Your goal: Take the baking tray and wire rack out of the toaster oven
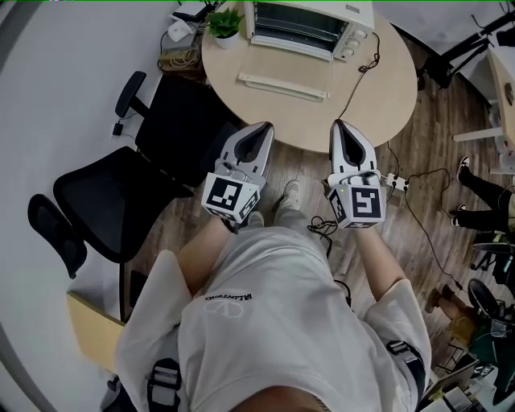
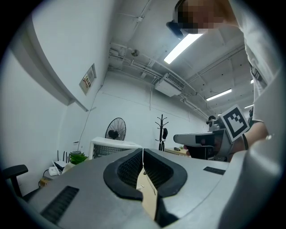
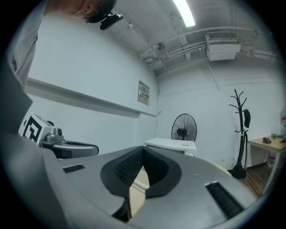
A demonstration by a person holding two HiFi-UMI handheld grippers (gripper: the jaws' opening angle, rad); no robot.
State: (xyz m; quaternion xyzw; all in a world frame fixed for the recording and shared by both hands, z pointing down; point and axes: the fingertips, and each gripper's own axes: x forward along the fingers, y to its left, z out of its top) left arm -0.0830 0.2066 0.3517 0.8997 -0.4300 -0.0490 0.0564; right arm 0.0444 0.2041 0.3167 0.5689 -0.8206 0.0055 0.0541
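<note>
A white toaster oven (image 1: 310, 24) stands at the far side of the round wooden table (image 1: 386, 96), its door (image 1: 283, 74) folded down flat towards me. The inside is dark; I cannot make out the tray or wire rack in it. My left gripper (image 1: 263, 129) and right gripper (image 1: 339, 126) are side by side at the table's near edge, pointing level at the oven, both shut with nothing between the jaws. The oven (image 2: 111, 146) shows beyond my left gripper (image 2: 143, 150) in the left gripper view, and the oven (image 3: 172, 144) lies ahead of my right gripper (image 3: 143, 150) in the right gripper view.
Two black office chairs (image 1: 121, 201) stand at the left, close to the table. A small potted plant (image 1: 226, 26) sits left of the oven. Cables and a power strip (image 1: 396, 183) lie on the wooden floor. Someone's legs (image 1: 483, 197) are at the right. A fan (image 3: 183, 127) and a coat rack (image 3: 241, 134) stand by the far wall.
</note>
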